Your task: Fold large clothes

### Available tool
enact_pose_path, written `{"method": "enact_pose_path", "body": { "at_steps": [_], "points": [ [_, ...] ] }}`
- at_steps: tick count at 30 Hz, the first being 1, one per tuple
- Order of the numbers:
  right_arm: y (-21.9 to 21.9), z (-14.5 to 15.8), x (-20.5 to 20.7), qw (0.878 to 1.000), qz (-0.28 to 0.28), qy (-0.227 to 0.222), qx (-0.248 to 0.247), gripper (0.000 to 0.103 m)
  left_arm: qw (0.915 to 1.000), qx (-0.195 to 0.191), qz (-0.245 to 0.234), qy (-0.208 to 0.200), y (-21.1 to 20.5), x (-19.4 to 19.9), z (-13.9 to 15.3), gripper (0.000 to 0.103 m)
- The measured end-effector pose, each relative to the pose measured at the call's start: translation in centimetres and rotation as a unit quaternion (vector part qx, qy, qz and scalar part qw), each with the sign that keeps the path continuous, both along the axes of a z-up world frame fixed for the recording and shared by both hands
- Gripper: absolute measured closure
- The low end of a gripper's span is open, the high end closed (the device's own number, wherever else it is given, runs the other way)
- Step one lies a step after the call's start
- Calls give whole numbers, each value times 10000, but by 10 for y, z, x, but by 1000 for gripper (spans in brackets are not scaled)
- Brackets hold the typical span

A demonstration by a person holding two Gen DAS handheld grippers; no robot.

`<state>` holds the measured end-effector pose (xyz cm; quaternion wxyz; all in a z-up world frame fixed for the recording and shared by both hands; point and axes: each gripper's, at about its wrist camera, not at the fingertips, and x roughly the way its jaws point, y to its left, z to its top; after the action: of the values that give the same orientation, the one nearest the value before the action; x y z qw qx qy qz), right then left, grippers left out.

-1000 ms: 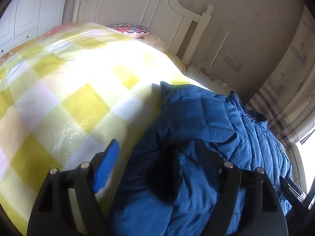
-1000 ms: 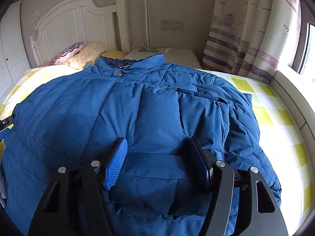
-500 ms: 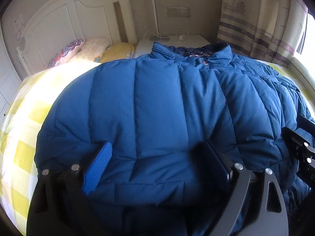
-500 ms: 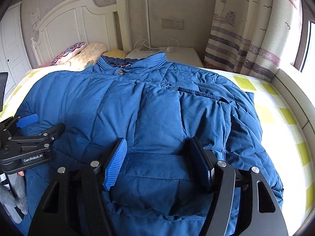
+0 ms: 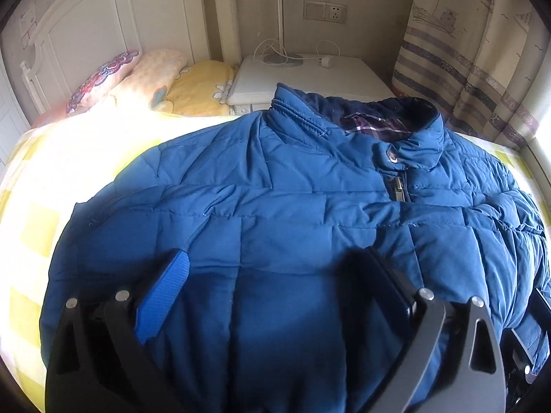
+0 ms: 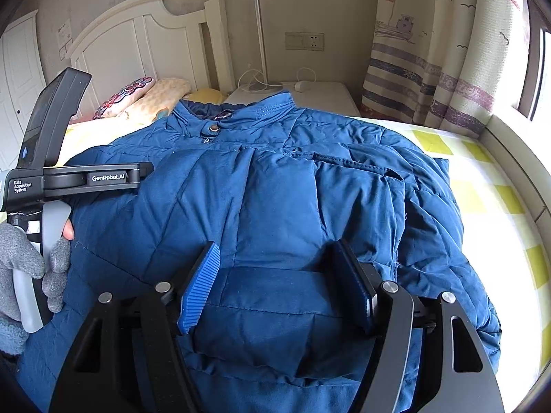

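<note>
A large blue quilted jacket lies front up on the bed, collar toward the headboard; it also fills the right wrist view. My left gripper is open, its jaws wide apart just above the jacket's left part, holding nothing. My right gripper is open over the jacket's lower hem area, with the fabric bulging between its jaws. The left gripper's body shows at the left of the right wrist view, held by a grey-gloved hand.
The bed has a yellow-and-white checked cover. Pillows lie by the white headboard. A white nightstand with a lamp base and cables stands behind the collar. A striped curtain and window ledge are on the right.
My left gripper has swung from the bed's left side to over the jacket, now facing the collar and closer to it. My right gripper has stayed nearly still.
</note>
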<state>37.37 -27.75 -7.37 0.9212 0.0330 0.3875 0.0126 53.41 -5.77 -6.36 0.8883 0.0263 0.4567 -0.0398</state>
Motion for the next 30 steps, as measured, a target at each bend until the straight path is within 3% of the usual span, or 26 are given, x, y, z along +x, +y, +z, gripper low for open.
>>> {"method": "enact_pose_path", "body": {
  "at_steps": [3, 5, 8, 9, 15, 18, 21, 24, 26, 30],
  "points": [
    [0, 0, 0, 10000, 0, 2, 20, 36, 9992, -236, 111, -313, 19, -1, 24, 5],
    [0, 0, 0, 10000, -2, 0, 28, 36, 9977, -251, 436, -450, 42, 7, 32, 5],
    [0, 0, 0, 10000, -1, 3, 18, 36, 9955, -467, 814, 96, 78, 31, 3, 5],
    [0, 0, 0, 10000, 13, -1, 25, 36, 9939, -760, 762, 238, 88, 34, -7, 4],
    [0, 0, 0, 10000, 30, 11, 34, 36, 9917, -1063, 722, -50, 96, 25, 1, 3],
    [-1, 0, 1, 10000, 27, 12, 53, 36, 9870, -1285, 881, -386, 109, 0, 23, 7],
    [-2, 0, 0, 9999, 28, 5, 107, 36, 9866, -1032, 999, -770, 116, -44, 41, 5],
    [-2, 0, 0, 9999, 36, 2, 126, 35, 9921, -690, 856, -604, 110, -69, 22, 5],
    [-2, 0, 0, 9999, 33, 2, 119, 35, 9950, -27, 735, -674, 97, -77, 4, 5],
    [0, 0, 1, 10000, 53, 6, 69, 33, 9957, 176, 728, -549, 92, -70, -1, 2]
  ]
}}
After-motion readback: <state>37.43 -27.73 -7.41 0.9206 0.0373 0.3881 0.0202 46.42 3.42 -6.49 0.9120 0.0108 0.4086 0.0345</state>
